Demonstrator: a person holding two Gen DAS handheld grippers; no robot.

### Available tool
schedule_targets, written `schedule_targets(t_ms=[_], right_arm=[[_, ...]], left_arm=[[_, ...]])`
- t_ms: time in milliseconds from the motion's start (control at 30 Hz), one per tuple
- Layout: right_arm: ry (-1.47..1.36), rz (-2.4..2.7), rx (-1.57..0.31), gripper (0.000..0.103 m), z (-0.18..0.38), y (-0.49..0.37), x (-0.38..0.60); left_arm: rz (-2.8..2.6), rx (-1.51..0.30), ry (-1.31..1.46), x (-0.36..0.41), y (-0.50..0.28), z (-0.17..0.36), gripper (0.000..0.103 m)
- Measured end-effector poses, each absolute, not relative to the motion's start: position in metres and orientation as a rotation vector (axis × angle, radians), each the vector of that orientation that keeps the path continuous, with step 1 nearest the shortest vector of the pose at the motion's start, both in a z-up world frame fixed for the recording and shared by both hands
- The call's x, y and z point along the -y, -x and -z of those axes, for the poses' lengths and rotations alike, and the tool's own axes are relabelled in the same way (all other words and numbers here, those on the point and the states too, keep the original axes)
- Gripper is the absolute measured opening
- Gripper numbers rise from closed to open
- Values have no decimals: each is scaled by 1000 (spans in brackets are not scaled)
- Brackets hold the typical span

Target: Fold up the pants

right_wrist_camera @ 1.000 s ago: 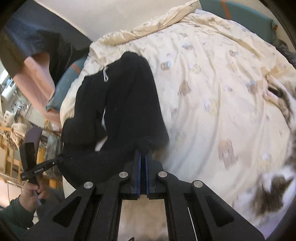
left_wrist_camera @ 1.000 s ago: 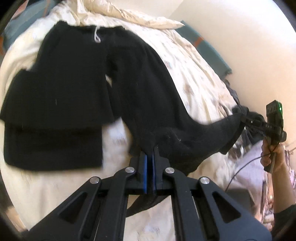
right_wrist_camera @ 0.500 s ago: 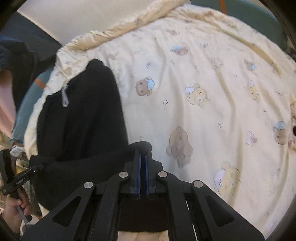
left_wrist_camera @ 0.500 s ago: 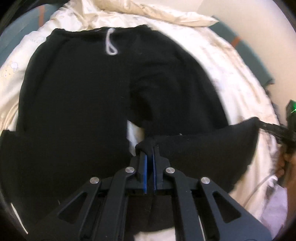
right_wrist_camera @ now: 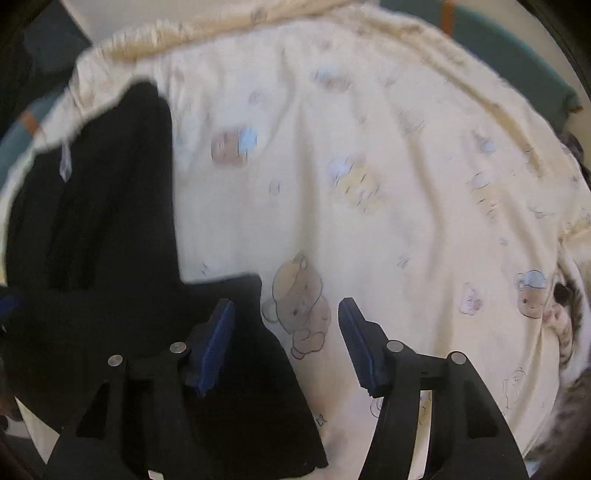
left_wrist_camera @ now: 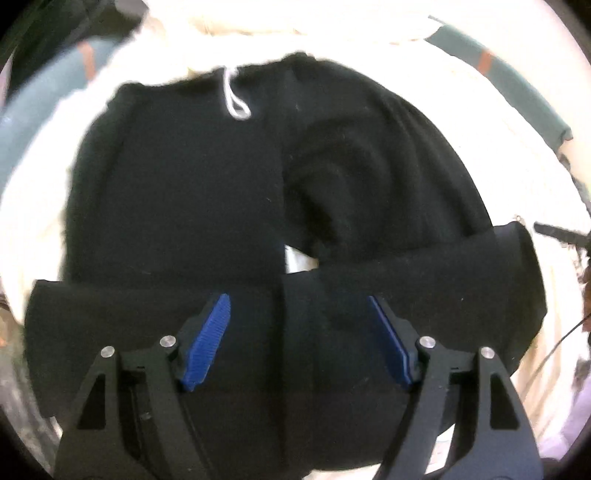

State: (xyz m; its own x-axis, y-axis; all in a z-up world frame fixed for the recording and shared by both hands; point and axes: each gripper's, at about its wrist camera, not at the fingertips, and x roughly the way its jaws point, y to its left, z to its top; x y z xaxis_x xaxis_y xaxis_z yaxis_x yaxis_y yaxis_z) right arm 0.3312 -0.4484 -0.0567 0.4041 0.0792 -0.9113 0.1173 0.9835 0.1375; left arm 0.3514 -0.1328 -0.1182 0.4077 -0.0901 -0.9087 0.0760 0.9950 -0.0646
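Black pants (left_wrist_camera: 192, 192) lie on the bed, waistband with a white drawstring (left_wrist_camera: 234, 99) at the far end. Both legs are folded back toward the waist; the folded hems form a band (left_wrist_camera: 424, 288) across the near part. My left gripper (left_wrist_camera: 297, 325) is open just above this band, holding nothing. In the right wrist view the pants (right_wrist_camera: 110, 229) fill the left side, with the folded leg's corner (right_wrist_camera: 236, 295) under the left finger. My right gripper (right_wrist_camera: 286, 328) is open and empty over that corner and the sheet.
The bed has a cream sheet (right_wrist_camera: 388, 192) printed with bears and a crumpled cream duvet (left_wrist_camera: 258, 22) at the far end. A tabby cat (right_wrist_camera: 569, 332) lies at the right edge of the bed. A teal bed frame (left_wrist_camera: 498, 70) rims the mattress.
Both grippers carried the right leg's hem up over the pants, laid it down and opened. One second ago the leg was stretched out between the shut grippers.
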Motion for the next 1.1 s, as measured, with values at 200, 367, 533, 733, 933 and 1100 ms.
schedule_targets(t_ms=[200,367,533,733,933,1100], right_arm=[[-293,-245,-1168,61,63,-310,386],[-360,-195,-1247,61,113,-318,357],[-349,29,-1199,43,120,-319,392],[-431,20,-1181,46,101,-286,428],[-561,-83,-1116,46,80,-235,402],[-588,-186,-1089,55,69,-198,361]], left_arm=[[233,-1156,54,175,-343,126,73],[310,-1305,130,198,-365,175,73],[207,-1361,165,183,-368,198,63],[185,-1346,106,189,-356,178,68],[170,-1336,218,168,-325,152,80],[174,-1291,202,149,-279,123,80]])
